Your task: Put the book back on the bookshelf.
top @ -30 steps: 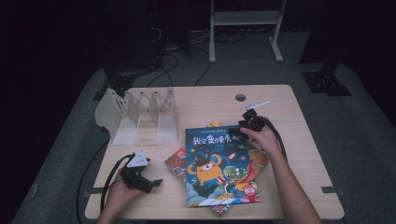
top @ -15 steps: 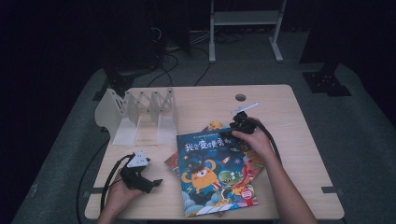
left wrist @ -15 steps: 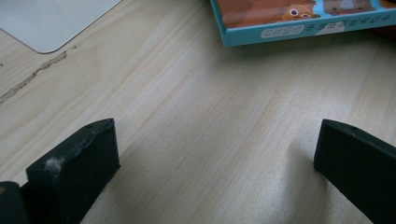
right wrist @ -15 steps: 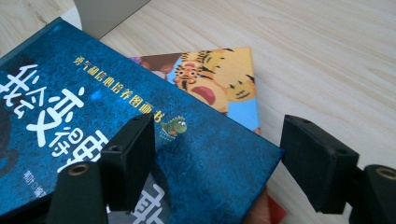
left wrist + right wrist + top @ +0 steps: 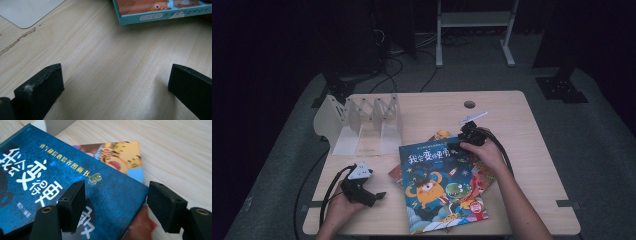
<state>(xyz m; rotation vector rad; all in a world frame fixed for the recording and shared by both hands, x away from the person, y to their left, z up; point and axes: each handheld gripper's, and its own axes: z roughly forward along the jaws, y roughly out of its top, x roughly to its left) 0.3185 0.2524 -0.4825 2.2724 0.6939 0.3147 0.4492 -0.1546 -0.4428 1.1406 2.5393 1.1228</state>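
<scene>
High view: three stacked books (image 5: 439, 192).

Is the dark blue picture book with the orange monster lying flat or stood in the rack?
Lying flat: the dark blue picture book rests cover-up on other books, outside the white rack.

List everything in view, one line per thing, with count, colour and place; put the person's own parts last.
top book: one, dark blue cover with cartoon monsters, table centre, lying on other books.
books underneath: number unclear, orange and red edges showing beneath the blue one.
book rack: one, white, with dividers, table's far left.
table: one, light wood, with a round hole near the far edge.
left gripper: one, black, jaws open over bare table near the front left.
right gripper: one, black, jaws open at the blue book's far corner, pressed on nothing.
forearms: two, coming in from the bottom.
</scene>
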